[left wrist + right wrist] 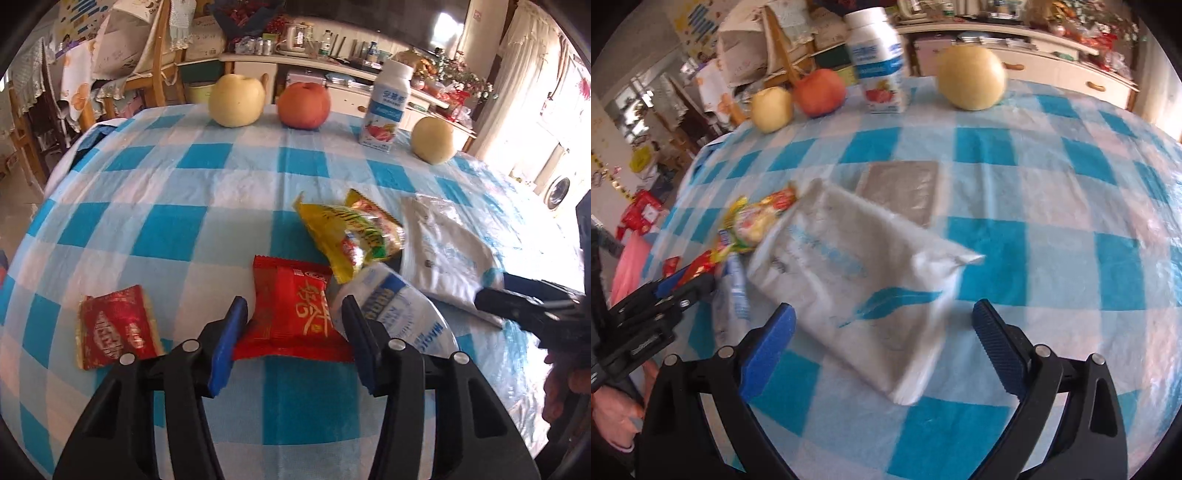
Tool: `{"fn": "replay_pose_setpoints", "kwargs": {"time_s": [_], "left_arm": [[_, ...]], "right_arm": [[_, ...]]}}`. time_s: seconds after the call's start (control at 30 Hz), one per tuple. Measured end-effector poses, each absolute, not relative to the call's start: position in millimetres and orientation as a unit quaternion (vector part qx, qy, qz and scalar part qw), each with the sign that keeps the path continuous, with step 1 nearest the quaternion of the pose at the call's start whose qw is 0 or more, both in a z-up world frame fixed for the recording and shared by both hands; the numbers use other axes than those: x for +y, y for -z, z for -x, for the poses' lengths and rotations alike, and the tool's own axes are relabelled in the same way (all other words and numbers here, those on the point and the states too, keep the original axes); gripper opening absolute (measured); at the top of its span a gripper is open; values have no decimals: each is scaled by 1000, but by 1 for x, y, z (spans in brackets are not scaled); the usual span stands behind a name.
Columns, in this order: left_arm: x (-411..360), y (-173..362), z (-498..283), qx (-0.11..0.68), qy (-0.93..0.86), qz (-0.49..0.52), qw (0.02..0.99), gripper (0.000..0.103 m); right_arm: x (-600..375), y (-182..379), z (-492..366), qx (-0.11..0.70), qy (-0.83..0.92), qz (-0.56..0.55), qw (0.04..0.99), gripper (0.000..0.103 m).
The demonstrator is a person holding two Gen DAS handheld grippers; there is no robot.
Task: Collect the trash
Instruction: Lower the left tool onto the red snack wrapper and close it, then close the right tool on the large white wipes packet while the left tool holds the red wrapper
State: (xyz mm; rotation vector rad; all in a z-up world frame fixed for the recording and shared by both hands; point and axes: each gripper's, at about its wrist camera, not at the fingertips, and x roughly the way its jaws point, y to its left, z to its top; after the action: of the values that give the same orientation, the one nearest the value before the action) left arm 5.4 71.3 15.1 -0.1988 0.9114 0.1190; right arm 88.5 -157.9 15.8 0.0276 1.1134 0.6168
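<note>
My left gripper [293, 325] is open, its blue pads on either side of a red snack wrapper [291, 314] lying on the checked tablecloth [177, 192]. A smaller red wrapper [116, 326] lies to its left, a yellow wrapper [351, 236] beyond it, and a blue-and-white wrapper [399, 310] to its right. My right gripper [884, 332] is open over a white plastic bag [860, 273], which also shows in the left wrist view [447, 251]. The left gripper shows at the left of the right wrist view [683, 288].
At the table's far edge stand a yellow pear [236, 99], a red apple [303, 105], a yogurt bottle [386, 107] and another pear [433, 140]. A clear flat bag [901, 190] lies behind the white bag. Chairs and a cluttered counter stand beyond the table.
</note>
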Motion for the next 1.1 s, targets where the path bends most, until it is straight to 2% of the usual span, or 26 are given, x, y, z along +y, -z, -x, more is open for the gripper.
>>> {"fn": "replay_pose_setpoints", "kwargs": {"time_s": [0.17,0.33,0.57,0.83,1.1], "left_arm": [[83,-13,3,441,-65,101,889,54],[83,-14,6,437,-62,87,893,54],[81,-7,-1,444,-60,79,890,54],[84,-6,-5,443,-62,79,891,54],[89,-18,0,429,-62,90,897,54]], "right_arm": [[-133,-26,-66,517,-375,-6,770,97],[-136,-37,-68,471,-315,65,822,97],[-114,-27,-80,427,-314,128,838,97],[-104,-13,-100,461,-375,81,800,99],[-99,-14,-87,463,-395,106,786,99]]}}
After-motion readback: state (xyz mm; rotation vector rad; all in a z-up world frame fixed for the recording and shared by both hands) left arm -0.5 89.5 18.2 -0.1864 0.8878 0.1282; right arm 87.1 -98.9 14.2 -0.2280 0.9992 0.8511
